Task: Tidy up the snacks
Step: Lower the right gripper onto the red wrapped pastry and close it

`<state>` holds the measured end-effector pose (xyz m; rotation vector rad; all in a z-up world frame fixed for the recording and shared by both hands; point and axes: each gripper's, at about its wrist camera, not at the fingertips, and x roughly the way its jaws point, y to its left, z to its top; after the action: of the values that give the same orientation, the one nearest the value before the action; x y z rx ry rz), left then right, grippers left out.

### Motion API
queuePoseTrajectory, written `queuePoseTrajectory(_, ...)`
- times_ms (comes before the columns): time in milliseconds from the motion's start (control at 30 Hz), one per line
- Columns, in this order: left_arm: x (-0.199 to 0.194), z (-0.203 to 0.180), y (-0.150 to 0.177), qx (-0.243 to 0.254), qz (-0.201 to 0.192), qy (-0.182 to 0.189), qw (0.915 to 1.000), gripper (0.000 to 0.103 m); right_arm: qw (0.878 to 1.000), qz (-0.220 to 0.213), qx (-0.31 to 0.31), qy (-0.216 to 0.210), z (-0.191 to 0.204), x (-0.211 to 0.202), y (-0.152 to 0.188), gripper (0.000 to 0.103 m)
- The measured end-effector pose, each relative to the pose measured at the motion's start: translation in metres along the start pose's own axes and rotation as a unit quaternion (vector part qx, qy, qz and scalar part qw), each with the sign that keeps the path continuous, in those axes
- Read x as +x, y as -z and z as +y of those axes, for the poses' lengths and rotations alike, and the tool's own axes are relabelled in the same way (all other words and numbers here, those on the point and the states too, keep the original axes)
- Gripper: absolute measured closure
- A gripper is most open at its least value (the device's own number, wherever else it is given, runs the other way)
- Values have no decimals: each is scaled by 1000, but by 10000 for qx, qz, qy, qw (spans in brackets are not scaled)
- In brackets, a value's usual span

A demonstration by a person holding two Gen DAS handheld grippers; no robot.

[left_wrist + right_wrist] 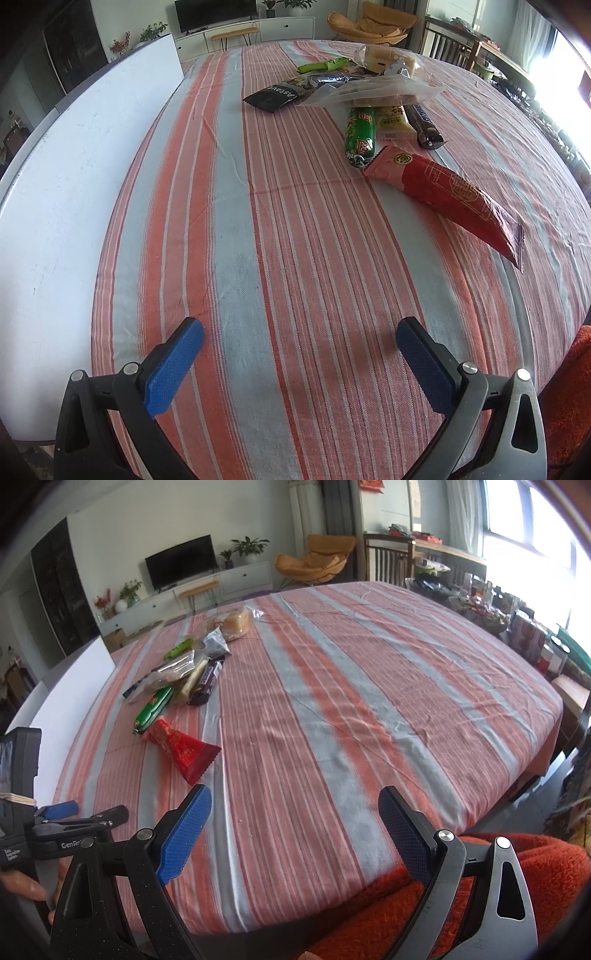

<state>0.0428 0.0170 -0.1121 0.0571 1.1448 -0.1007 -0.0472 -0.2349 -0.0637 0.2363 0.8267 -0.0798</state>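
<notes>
Nearest, lower frame of each wrist view:
- Left gripper (pixel 299 354): jaws spread wide, nothing between the blue pads, poised over bare striped tablecloth (pixel 280 258). Likely staged short of the snacks, no pick begun.
- Right gripper (pixel 295 823): likewise spread and empty, at the near table edge above an orange fleece sleeve or lap (pixel 535 878); a hand (pixel 26 886) holding the other tool shows at lower left.

Mid-frame:
- Red cone-shaped snack packet (pixel 454 199): lies flat, apart from the heap by its tapered end, nearest to both tools; judged the easiest first pick.
- Green sausage tube (pixel 360 134): just beyond, its end touching the red packet's pale end.
- Yellow packet (pixel 395 122) and dark chocolate bar (pixel 424 125): beside the tube.

Farther, upper centre:
- Clear bag of biscuits (pixel 376 94), overlapping the above; black packet (pixel 275 96); lime-green wrapper (pixel 325 65); bagged bread loaf (pixel 388 57). Heaped loosely, unsorted.

Left edge:
- White board (pixel 74 184), bare; possibly the sorting surface, though this cannot be told.
</notes>
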Motion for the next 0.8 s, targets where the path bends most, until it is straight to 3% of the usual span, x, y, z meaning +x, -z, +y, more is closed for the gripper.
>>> queuePoseTrajectory(133,-1,3,1,167,87,95,9998,0,9929,350,477,-1036,-19,15,-4,9)
queuePoseTrajectory(200,-3,8,3,186,49,150,9997,0,9886,696,242,-1312,-7,29,-8,9)
queuePoseTrajectory(267,-5,15,2,71,64,289,9995,0,9841,936,-367,-1466,21,42,-15,9)
queuePoseTrajectory(400,-27,29,-8,-46,-222,576,9981,0,9754,882,-1648,-1173,77,71,-37,9)
queuePoseTrajectory(500,-50,33,-14,98,-634,493,9967,0,9541,1242,-2532,-1004,113,105,-48,9)
queuePoseTrajectory(567,-60,36,-17,137,-798,483,9955,0,9411,1569,-2829,-982,125,125,-48,11)
queuePoseTrajectory(633,-66,39,-21,130,-877,530,9946,0,9374,1917,-2713,-1045,125,141,-46,11)
queuePoseTrajectory(700,-68,40,-23,106,-935,558,9940,0,9427,1789,-2645,-969,123,141,-46,16)
queuePoseTrajectory(733,-68,40,-25,91,-950,549,9939,0,9447,1710,-2650,-899,121,139,-46,28)
queuePoseTrajectory(767,-67,40,-26,70,-950,536,9940,0,9463,1630,-2671,-818,118,136,-45,50)
queuePoseTrajectory(800,-66,40,-26,49,-933,529,9942,0,9479,1572,-2651,-802,113,130,-45,64)
